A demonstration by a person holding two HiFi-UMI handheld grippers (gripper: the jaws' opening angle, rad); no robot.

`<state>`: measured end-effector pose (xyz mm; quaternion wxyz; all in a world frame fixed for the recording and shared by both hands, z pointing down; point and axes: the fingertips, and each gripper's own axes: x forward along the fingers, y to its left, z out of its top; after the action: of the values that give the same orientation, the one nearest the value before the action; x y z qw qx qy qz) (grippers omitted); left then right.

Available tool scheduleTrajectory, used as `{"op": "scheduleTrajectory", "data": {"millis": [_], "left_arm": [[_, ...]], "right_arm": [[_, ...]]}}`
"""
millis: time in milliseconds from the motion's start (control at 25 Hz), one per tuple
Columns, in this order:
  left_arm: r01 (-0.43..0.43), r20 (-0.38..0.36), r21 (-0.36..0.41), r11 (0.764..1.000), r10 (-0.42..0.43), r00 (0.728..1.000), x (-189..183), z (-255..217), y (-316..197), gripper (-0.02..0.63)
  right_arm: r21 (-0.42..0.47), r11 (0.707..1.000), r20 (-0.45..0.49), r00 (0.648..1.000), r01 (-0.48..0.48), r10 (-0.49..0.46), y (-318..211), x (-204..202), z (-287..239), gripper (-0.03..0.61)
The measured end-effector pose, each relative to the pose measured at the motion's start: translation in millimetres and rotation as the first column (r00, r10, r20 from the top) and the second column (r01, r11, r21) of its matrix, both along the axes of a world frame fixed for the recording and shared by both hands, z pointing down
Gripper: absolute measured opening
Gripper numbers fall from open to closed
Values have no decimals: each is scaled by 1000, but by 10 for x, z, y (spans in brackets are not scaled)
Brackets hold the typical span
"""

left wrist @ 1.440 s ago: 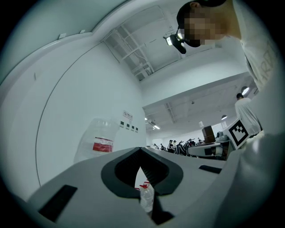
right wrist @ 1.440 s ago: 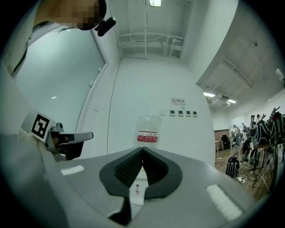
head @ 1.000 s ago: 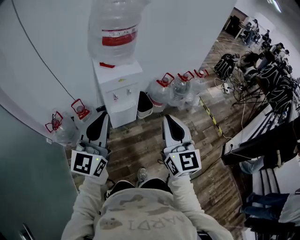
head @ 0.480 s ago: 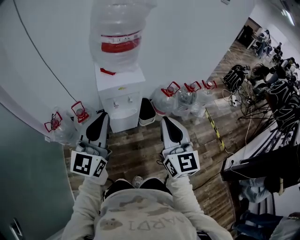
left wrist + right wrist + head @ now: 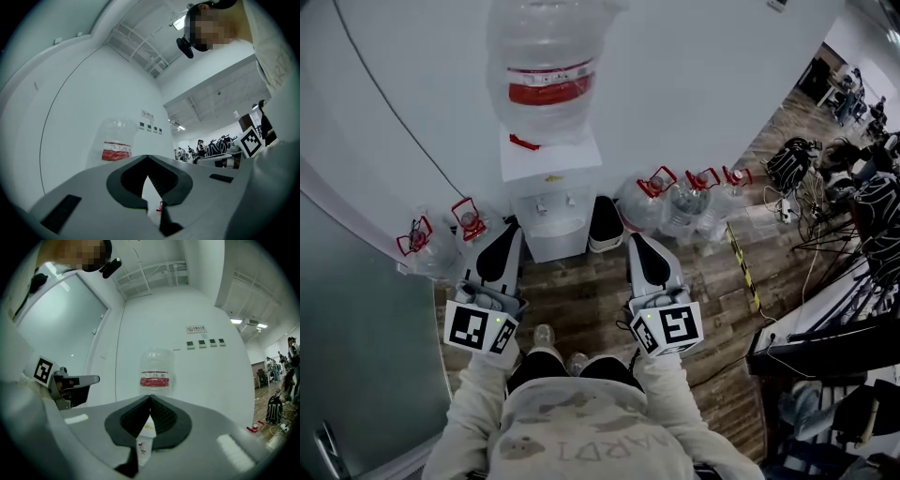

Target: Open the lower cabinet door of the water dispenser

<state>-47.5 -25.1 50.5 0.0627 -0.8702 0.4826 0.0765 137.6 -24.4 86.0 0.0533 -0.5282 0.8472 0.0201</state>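
The tall white box-shaped water dispenser (image 5: pixel 551 192) stands upright on the wooden floor (image 5: pixel 581 291), long axis vertical, front facing the person. Its lower cabinet door (image 5: pixel 559 247) is steeply foreshortened and probably shut. It stands ahead, between the left claw (image 5: pixel 510 232) and the right claw (image 5: pixel 637 240), touching neither — both claws pinched together, empty.

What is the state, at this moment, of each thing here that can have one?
Lower cabinet door: looks closed.
Top bottle: seated neck down on the water dispenser.
Left gripper: shut, empty.
Right gripper: shut, empty.
Spare bottles: upright on the floor.
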Motion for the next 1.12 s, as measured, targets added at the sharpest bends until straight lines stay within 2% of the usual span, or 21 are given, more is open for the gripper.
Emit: {"op": "scheduleTrajectory", "data": {"millis": [320, 560, 1120], "left_arm": [[-8, 1, -14, 1000, 8, 1000, 15, 41, -285, 3], [-11, 31, -30, 1000, 12, 999, -9, 118, -628, 3], [27, 44, -92, 995, -23, 999, -306, 360, -1405, 3]], "right_arm": [[-7, 1000, -1, 1000, 2, -2, -292, -9, 24, 9], [-17, 1000, -16, 1000, 6, -7, -650, -78, 63, 9], [-65, 998, -20, 999, 28, -29, -1551, -336, 271, 9]]}}
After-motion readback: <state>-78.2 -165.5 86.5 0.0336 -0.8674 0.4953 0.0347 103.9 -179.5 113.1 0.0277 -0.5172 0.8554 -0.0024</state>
